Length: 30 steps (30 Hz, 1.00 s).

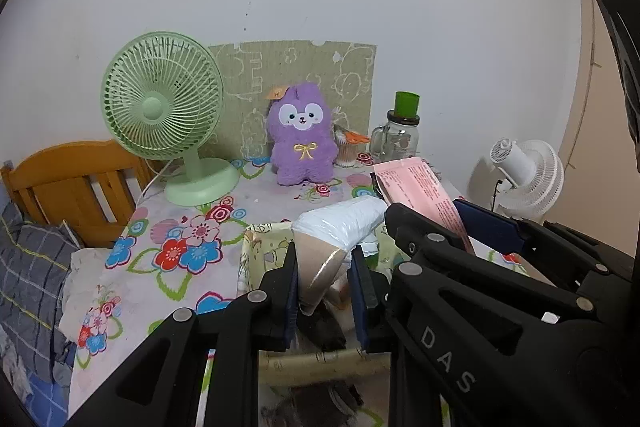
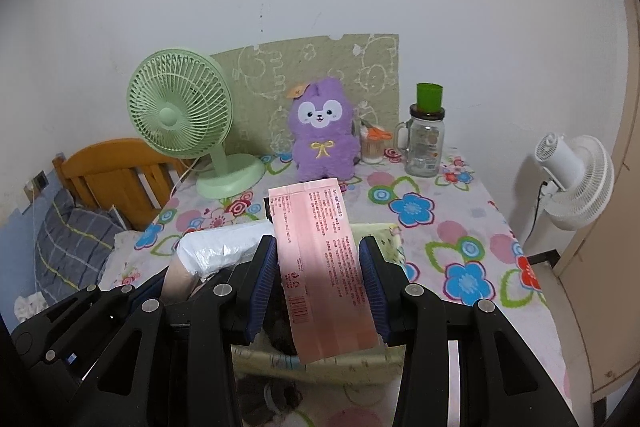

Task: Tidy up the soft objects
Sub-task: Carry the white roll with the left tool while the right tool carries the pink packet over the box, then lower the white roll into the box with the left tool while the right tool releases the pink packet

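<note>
- only the right wrist view shows the barcode on the flat pink packet (image 2: 324, 267), pinched by the right gripper (image 2: 320, 291).
- the left gripper (image 1: 324, 287) pinches a crinkly white plastic bundle (image 1: 340, 227).

pink packet (image 2: 324, 267) upright, white plastic-wrapped bundle (image 1: 344, 223) tilted

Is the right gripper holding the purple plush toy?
No: the right gripper is shut on the pink packet, while the purple plush toy sits at the table's back.
</note>
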### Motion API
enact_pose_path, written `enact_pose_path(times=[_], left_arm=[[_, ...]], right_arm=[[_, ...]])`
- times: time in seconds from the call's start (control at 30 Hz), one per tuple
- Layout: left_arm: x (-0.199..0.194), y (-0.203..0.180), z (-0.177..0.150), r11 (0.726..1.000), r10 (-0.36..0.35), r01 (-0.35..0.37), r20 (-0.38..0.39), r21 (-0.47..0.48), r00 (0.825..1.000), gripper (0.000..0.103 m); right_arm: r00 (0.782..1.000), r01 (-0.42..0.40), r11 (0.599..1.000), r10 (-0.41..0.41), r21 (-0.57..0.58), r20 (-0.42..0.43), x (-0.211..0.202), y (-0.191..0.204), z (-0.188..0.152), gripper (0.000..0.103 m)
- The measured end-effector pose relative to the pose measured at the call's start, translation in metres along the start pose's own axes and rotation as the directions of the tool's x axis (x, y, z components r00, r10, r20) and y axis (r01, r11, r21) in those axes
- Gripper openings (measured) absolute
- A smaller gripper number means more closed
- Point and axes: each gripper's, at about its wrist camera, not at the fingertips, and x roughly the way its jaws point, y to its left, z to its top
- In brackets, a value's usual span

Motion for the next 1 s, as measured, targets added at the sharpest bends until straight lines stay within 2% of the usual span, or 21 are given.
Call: enact_pose_path(times=[0.27, 0.4, 0.53, 0.7, 0.77, 0.83, 1.0], left_arm=[[0.037, 0.009, 0.005, 1.0, -0.02, 0.019, -0.044, -0.024, 0.999, 0.027], [0.055, 0.016, 0.002, 0.999, -0.016, 0.012, -0.075, -0.05, 0.997, 0.039], [0.067, 0.022, 0.0, 0.998, 0.01, -0.016, -0.099, -0.062, 0.995, 0.067], [0.072, 0.025, -0.002, 0.998, 0.008, -0.016, -0.126, -0.063, 0.992, 0.077], [0.073, 0.027, -0.003, 0.998, 0.014, -0.022, -0.13, -0.063, 0.991, 0.079], [0.073, 0.028, -0.004, 0.997, 0.013, -0.022, -0.133, -0.067, 0.991, 0.083], [0.07, 0.029, -0.004, 0.997, 0.03, -0.038, -0.129, -0.066, 0.991, 0.088]], right_arm=[[0.999, -0.007, 1.0, 0.007, 0.009, -0.034, 0.04, -0.005, 0.006, 0.046], [0.998, -0.007, 1.0, 0.007, 0.002, -0.058, 0.056, -0.005, 0.006, 0.046], [0.997, -0.017, 1.0, 0.017, -0.001, -0.07, 0.066, -0.004, 0.004, 0.046], [0.994, -0.049, 0.999, 0.048, -0.011, -0.093, 0.076, -0.002, 0.002, 0.047], [0.994, -0.049, 0.999, 0.047, -0.019, -0.1, 0.079, -0.001, 0.001, 0.052], [0.993, -0.064, 0.998, 0.062, -0.012, -0.098, 0.08, -0.001, 0.0, 0.068], [0.994, -0.063, 0.998, 0.062, -0.005, -0.092, 0.076, 0.001, -0.001, 0.078]])
